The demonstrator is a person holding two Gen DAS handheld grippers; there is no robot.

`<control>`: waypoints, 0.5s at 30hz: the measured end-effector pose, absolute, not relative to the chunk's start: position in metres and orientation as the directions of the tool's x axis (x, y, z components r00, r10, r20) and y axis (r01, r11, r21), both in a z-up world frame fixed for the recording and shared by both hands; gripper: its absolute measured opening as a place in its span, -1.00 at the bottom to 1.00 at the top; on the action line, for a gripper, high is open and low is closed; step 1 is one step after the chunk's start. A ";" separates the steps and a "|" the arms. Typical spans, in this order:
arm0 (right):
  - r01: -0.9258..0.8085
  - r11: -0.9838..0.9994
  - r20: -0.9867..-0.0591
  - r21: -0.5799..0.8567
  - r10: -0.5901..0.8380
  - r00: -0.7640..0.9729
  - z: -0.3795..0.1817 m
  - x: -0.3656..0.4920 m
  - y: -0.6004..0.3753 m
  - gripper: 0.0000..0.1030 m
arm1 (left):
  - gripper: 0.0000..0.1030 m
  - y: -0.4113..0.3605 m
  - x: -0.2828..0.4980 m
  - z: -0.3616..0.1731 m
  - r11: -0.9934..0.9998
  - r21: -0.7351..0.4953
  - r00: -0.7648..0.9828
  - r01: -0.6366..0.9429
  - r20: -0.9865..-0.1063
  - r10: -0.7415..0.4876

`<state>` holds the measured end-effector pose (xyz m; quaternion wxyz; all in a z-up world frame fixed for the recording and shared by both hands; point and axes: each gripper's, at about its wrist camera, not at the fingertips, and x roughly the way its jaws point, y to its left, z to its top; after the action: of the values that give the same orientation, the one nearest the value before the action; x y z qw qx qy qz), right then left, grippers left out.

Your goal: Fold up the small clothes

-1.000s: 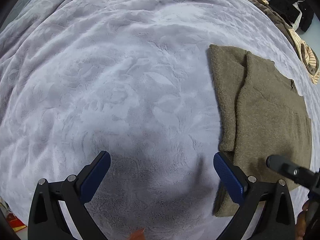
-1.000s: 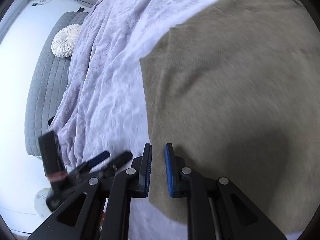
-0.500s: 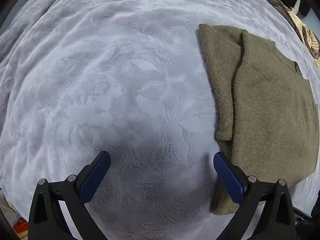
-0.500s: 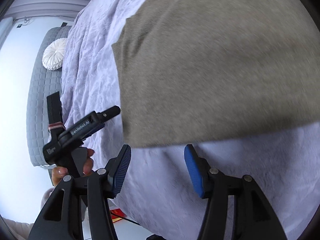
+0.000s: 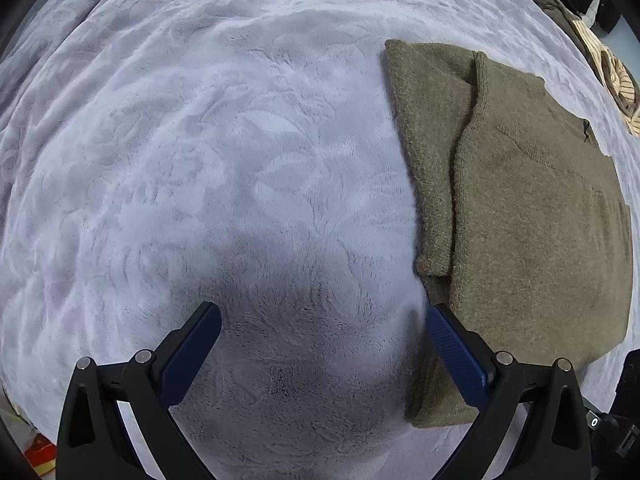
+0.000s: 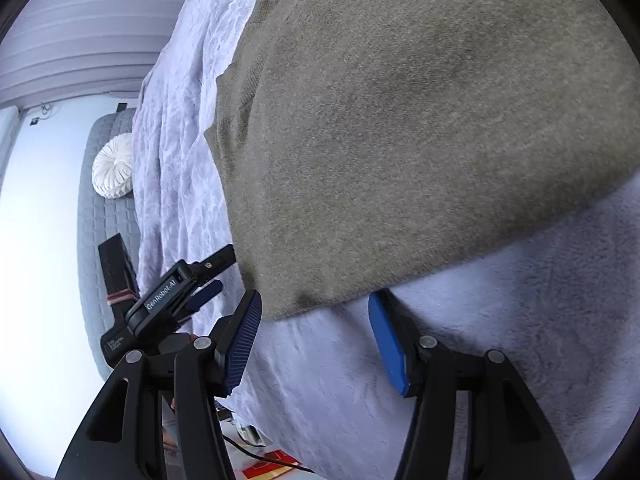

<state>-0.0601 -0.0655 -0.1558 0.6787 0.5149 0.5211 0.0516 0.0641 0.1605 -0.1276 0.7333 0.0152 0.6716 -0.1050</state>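
An olive-green knit sweater point(image 5: 532, 216) lies folded flat on a pale lilac plush blanket point(image 5: 224, 168), at the right of the left wrist view, one sleeve folded along its left side. My left gripper point(image 5: 324, 340) is open and empty over bare blanket, its right finger just beside the sweater's left edge. In the right wrist view the sweater point(image 6: 420, 120) fills the upper frame. My right gripper point(image 6: 314, 332) is open and empty, just off the sweater's near corner. The left gripper also shows in the right wrist view point(image 6: 208, 276), at the left.
Striped and dark clothes point(image 5: 608, 68) lie piled at the far right edge of the bed. A grey quilted headboard point(image 6: 104, 216) with a round white cushion point(image 6: 113, 166) stands beyond. Red paper and a cable point(image 6: 276, 466) lie on the floor below the bed edge.
My right gripper opened, let go of the sweater and drew back off its corner. The left gripper stayed open and shifted slightly.
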 end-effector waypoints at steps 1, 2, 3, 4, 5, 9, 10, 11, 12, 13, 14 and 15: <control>0.462 0.459 -0.647 0.759 0.611 0.456 -0.156 -0.058 -0.064 0.16 | 1.00 0.158 0.065 -0.130 0.977 -0.119 0.070 0.176 -0.989 -0.133; 0.459 0.455 -0.642 0.763 0.613 0.461 -0.157 -0.057 -0.062 0.16 | 1.00 0.157 0.064 -0.131 0.977 -0.123 0.066 0.173 -0.989 -0.136; 0.457 0.450 -0.638 0.767 0.615 0.464 -0.158 -0.057 -0.063 0.16 | 1.00 0.157 0.063 -0.131 0.978 -0.127 0.064 0.166 -0.988 -0.139; 0.463 0.435 -0.630 0.772 0.618 0.471 -0.161 -0.056 -0.061 0.16 | 1.00 0.158 0.064 -0.131 0.979 -0.130 0.065 0.159 -0.988 -0.141; 0.470 0.418 -0.622 0.778 0.621 0.478 -0.163 -0.055 -0.060 0.16 | 1.00 0.159 0.064 -0.130 0.978 -0.140 0.064 0.155 -0.986 -0.151; 0.483 0.347 -0.583 0.804 0.620 0.525 -0.172 -0.053 -0.057 0.16 | 1.00 0.173 0.073 -0.126 0.949 -0.294 0.027 0.113 -0.954 -0.299; 0.482 0.321 -0.566 0.815 0.619 0.544 -0.175 -0.051 -0.056 0.16 | 1.00 0.176 0.076 -0.125 0.939 -0.329 0.021 0.099 -0.943 -0.333; 0.480 0.294 -0.547 0.826 0.621 0.561 -0.177 -0.049 -0.056 0.16 | 1.00 0.178 0.079 -0.124 0.932 -0.351 0.021 0.089 -0.935 -0.354; 0.478 0.271 -0.530 0.836 0.624 0.575 -0.180 -0.046 -0.055 0.16 | 1.00 0.182 0.085 -0.121 0.928 -0.363 0.027 0.088 -0.930 -0.367; 0.474 0.235 -0.504 0.849 0.632 0.589 -0.184 -0.042 -0.054 0.16 | 1.00 0.182 0.088 -0.118 0.926 -0.366 0.036 0.096 -0.928 -0.370; 0.470 0.189 -0.470 0.862 0.645 0.603 -0.189 -0.038 -0.053 0.16 | 1.00 0.180 0.091 -0.116 0.924 -0.367 0.043 0.109 -0.927 -0.374; 0.471 0.150 -0.444 0.869 0.655 0.611 -0.193 -0.035 -0.052 0.11 | 1.00 0.178 0.094 -0.114 0.919 -0.375 0.045 0.123 -0.923 -0.383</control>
<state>-0.0352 -0.0523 -0.1933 0.6214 0.6476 0.4347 0.0742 0.0942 0.1775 -0.1144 0.7161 -0.0971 0.6682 -0.1768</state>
